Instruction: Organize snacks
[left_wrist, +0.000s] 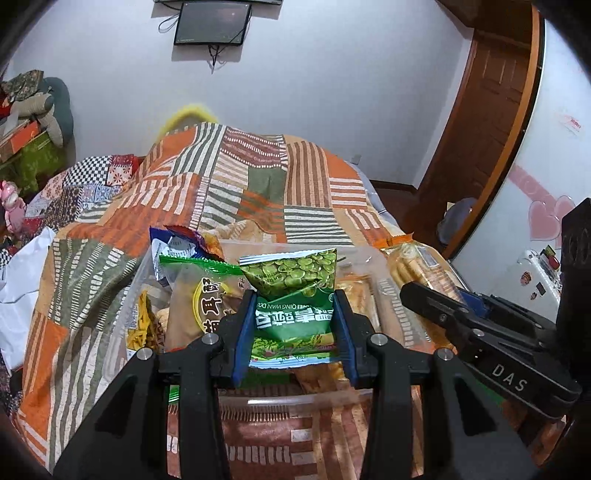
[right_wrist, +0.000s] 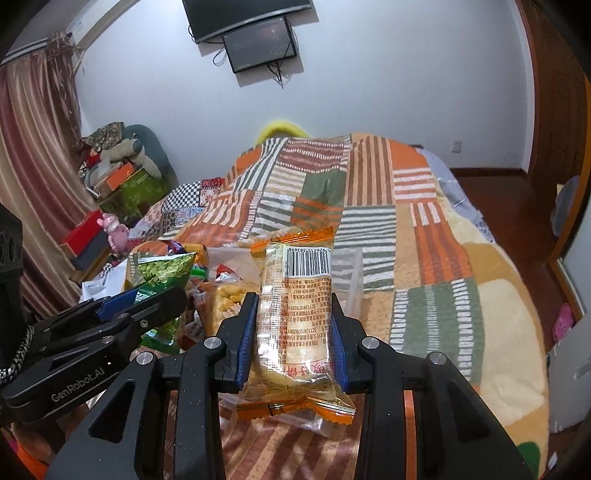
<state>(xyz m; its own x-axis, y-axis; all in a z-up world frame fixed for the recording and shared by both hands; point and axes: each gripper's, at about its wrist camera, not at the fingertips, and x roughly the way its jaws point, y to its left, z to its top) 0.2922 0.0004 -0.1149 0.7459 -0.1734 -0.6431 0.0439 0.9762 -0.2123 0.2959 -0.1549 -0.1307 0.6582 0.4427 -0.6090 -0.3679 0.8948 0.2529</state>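
My left gripper (left_wrist: 293, 314) is shut on a green pea snack packet (left_wrist: 295, 291) and holds it above a clear plastic bin (left_wrist: 295, 400) full of snack packets on the bed. My right gripper (right_wrist: 293, 325) is shut on a clear biscuit packet with orange ends (right_wrist: 295, 310). That packet also shows in the left wrist view (left_wrist: 417, 266), to the right of the bin. The left gripper and green packet (right_wrist: 162, 273) show at the left of the right wrist view. A brown snack bag (left_wrist: 201, 306) lies in the bin.
A patchwork orange, green and white blanket (right_wrist: 369, 192) covers the bed. Boxes, clothes and a pink toy (right_wrist: 114, 229) are piled at the left. A monitor (right_wrist: 258, 44) hangs on the white wall. A wooden door frame (left_wrist: 480, 140) stands at the right.
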